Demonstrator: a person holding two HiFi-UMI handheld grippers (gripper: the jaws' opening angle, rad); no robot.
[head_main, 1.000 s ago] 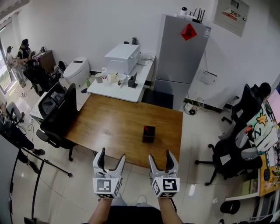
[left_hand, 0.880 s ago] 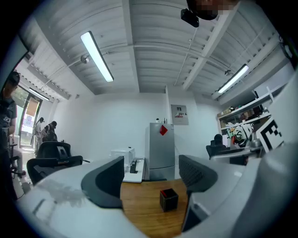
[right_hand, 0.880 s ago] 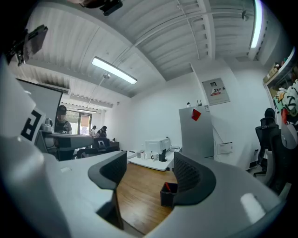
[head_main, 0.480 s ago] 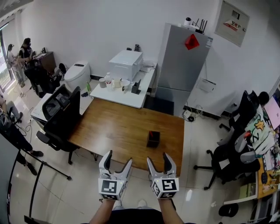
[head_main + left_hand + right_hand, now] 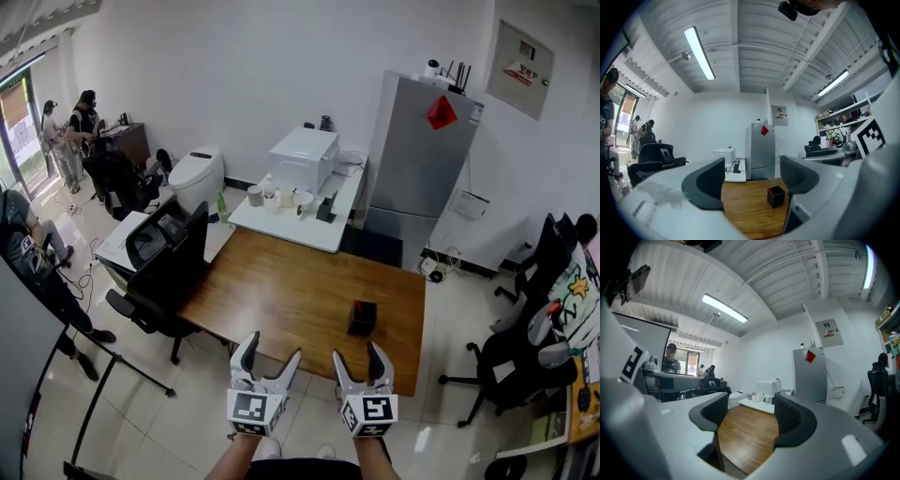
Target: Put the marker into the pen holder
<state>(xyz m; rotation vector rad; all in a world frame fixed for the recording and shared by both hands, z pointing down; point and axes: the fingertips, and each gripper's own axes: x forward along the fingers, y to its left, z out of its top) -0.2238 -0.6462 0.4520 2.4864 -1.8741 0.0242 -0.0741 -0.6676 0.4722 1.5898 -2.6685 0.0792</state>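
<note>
- Marker: not to be made out as a separate thing in any view; only a spot of red at the mouth of the holder [image 5: 362, 318], too small to tell whether marker or lining.
- Holder: black, upright, alone, right of centre in the head view, on the right part of the counter [image 5: 281, 291], near its front edge.
- Left claw [image 5: 270, 351]: low in the frame, short of the counter's front edge, spread wide, nothing between the jaws; holder visible through the gap, well apart.
- Right claw [image 5: 358, 354]: just beside the left, likewise spread wide and empty, aimed at bare wood left of the holder.
- Fits two stages: marker already down in the holder with both claws clear of it, or marker somewhere out of view.
- Best, by judgement: settle first what the red is, with a look straight down into the mouth; keep both claws open and off the holder, a light-looking thing and likely easy to tip.
</note>
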